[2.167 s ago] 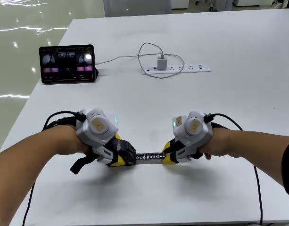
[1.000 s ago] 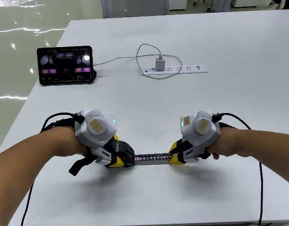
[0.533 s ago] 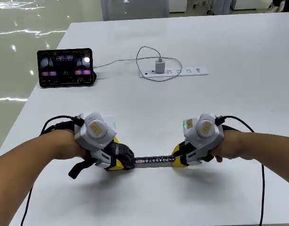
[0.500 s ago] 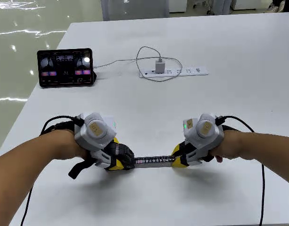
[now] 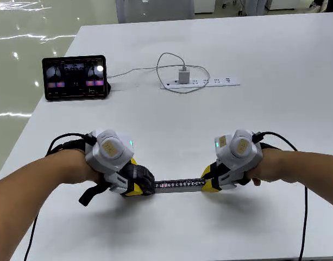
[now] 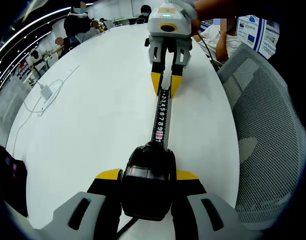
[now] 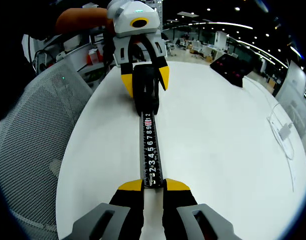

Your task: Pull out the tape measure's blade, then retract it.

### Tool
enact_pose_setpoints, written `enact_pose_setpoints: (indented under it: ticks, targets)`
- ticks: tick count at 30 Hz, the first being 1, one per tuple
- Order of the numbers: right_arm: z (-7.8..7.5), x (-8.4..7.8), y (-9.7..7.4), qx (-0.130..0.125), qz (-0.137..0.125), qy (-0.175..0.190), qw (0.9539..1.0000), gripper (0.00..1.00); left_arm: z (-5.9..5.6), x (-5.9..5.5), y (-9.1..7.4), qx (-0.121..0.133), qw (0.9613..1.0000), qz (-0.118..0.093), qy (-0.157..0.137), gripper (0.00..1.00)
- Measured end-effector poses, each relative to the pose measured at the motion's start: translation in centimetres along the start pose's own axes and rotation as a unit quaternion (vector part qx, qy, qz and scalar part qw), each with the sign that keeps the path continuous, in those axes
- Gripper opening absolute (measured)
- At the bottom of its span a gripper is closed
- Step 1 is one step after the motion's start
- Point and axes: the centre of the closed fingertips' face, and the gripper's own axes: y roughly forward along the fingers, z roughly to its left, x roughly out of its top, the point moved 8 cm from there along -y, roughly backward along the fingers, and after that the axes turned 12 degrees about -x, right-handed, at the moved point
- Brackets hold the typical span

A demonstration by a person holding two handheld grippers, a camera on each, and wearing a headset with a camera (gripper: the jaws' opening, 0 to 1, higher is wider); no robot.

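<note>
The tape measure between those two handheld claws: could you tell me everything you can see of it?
The tape measure has a chunky black case, plastic or rubber by its look, clamped in the yellow-tipped jaws of the left gripper. Its narrow dark blade, printed with pale numerals and one red mark, is partly pulled out and runs straight and flat to the right gripper, whose jaws pinch its end. It sits low over the white table; whether it touches the table cannot be told.

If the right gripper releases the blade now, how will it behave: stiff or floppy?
The blade runs straight from the case to the right gripper, so it is probably stiff at this short length. It looks thin, so a sideways push would likely bend it. Released, it may snap back.
</note>
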Motion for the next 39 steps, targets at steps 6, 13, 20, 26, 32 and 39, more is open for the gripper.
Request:
enact_pose_setpoints:
  ticks: [6, 13, 20, 26, 32, 39]
  targets:
    - [-0.1, -0.3, -0.2, -0.001, 0.001, 0.001, 1.0, 0.1, -0.1, 0.0, 0.0, 0.0, 1.0, 0.0, 0.0, 0.33]
    - [-0.2, -0.6, -0.4, -0.002, 0.002, 0.003, 1.0, 0.1, -0.1, 0.0, -0.1, 0.0, 1.0, 0.001, 0.0, 0.33]
    - [-0.3, -1.0, -0.7, -0.001, 0.004, 0.005, 1.0, 0.1, -0.1, 0.0, 0.0, 0.0, 1.0, 0.001, 0.0, 0.33]
    - [-0.4, -1.2, -0.9, -0.002, 0.005, 0.007, 1.0, 0.1, -0.1, 0.0, 0.0, 0.0, 1.0, 0.0, -0.001, 0.33]
    - [-0.5, -1.5, -1.1, -0.002, 0.005, 0.01, 0.9999, 0.1, 0.0, 0.0, 0.0, 0.0, 1.0, 0.0, -0.001, 0.33]
    - [-0.5, -1.6, -1.2, 0.0, 0.005, 0.012, 0.9999, 0.1, 0.0, 0.0, 0.0, 0.0, 1.0, -0.001, -0.002, 0.33]
